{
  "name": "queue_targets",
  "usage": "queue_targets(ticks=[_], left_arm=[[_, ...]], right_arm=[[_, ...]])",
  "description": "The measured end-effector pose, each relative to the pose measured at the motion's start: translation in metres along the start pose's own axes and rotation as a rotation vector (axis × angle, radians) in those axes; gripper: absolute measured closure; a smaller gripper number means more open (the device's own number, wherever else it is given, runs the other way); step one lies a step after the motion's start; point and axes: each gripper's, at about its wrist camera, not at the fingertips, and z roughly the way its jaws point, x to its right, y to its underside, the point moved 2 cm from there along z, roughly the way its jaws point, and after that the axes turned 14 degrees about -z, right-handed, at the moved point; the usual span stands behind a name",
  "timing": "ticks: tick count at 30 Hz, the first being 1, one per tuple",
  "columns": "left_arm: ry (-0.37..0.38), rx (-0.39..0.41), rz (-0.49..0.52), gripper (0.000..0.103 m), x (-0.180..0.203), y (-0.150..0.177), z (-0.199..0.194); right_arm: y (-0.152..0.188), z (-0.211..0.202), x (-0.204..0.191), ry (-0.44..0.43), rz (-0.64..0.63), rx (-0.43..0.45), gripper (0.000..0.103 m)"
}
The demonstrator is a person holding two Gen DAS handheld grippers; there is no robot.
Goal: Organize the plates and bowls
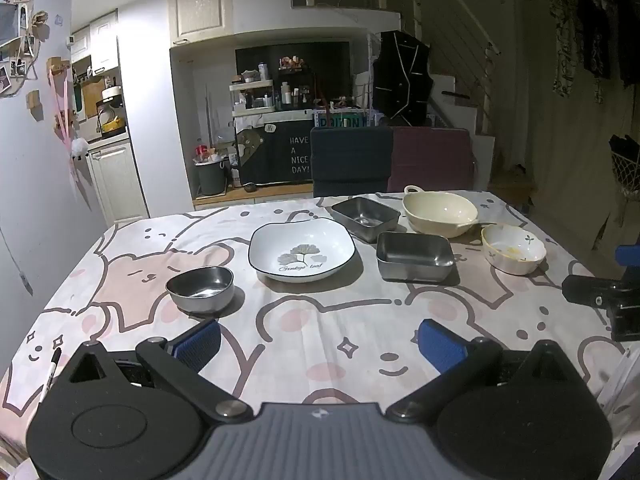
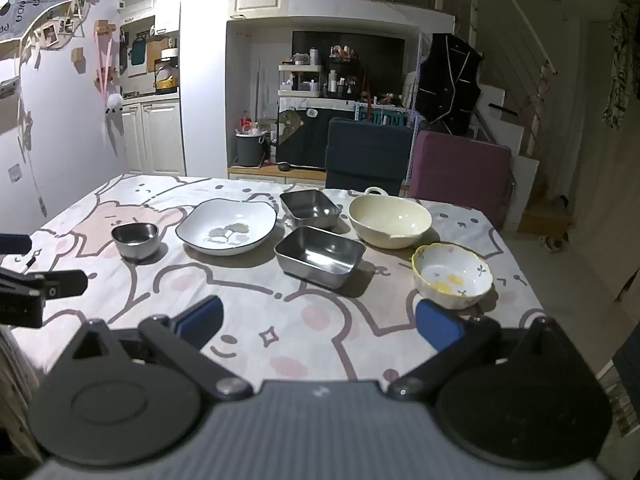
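On the bear-print tablecloth stand a small round steel bowl (image 1: 200,288) (image 2: 135,238), a white square plate with a leaf print (image 1: 302,253) (image 2: 226,226), two rectangular steel trays, far (image 1: 365,217) (image 2: 310,207) and near (image 1: 415,255) (image 2: 319,255), a cream handled bowl (image 1: 439,210) (image 2: 389,220) and a small flower-print bowl (image 1: 513,249) (image 2: 453,274). My left gripper (image 1: 319,344) is open and empty above the table's near edge. My right gripper (image 2: 319,322) is open and empty, its right pad just in front of the flower-print bowl.
A black marker (image 1: 51,372) lies at the table's near left corner. Two chairs, dark (image 1: 351,160) and maroon (image 1: 432,158), stand behind the table's far edge. The other gripper shows at the right edge of the left wrist view (image 1: 616,300).
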Motion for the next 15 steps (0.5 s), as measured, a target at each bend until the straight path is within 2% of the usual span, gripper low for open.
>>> queue_targets(ticks=[15], left_arm=[[0.004, 0.004, -0.001, 0.0, -0.0001, -0.0002, 0.0001]], right_arm=[[0.0001, 0.0004, 0.0001, -0.004, 0.005, 0.0, 0.0]])
